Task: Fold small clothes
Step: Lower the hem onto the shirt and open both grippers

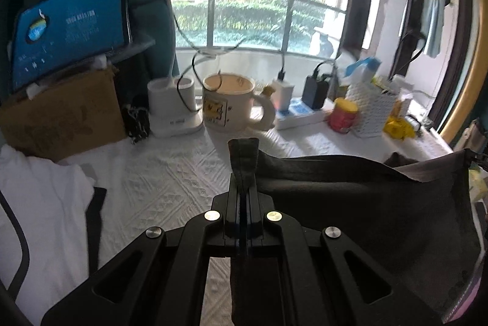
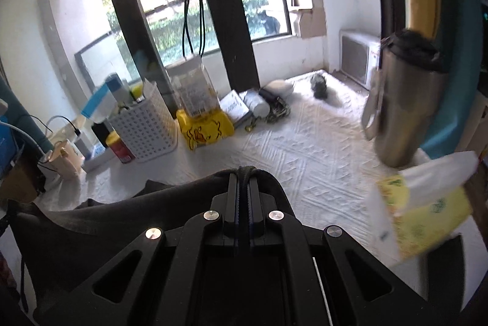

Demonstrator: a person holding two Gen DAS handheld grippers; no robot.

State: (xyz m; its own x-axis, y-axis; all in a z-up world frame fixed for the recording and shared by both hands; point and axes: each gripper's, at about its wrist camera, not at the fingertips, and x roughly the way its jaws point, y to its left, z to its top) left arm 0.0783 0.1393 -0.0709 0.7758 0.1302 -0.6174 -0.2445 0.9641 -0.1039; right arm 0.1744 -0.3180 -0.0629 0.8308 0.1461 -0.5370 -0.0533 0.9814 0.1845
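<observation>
A dark grey garment (image 1: 366,204) hangs stretched between my two grippers above the white textured tablecloth (image 1: 170,173). My left gripper (image 1: 243,170) is shut on one corner of it; a tab of cloth sticks up past the fingertips. My right gripper (image 2: 244,176) is shut on the other corner, and the dark grey garment (image 2: 106,222) drapes off to the left in the right wrist view. A white garment with black trim (image 1: 52,204) lies on the table at the left.
At the back stand a cream mug (image 1: 228,103), a white lamp base (image 1: 174,106), a cardboard box (image 1: 61,115) with a laptop, a power strip, a red-yellow can (image 1: 343,115) and a white basket (image 2: 146,124). A steel tumbler (image 2: 399,100) and tissue pack (image 2: 421,213) are at the right.
</observation>
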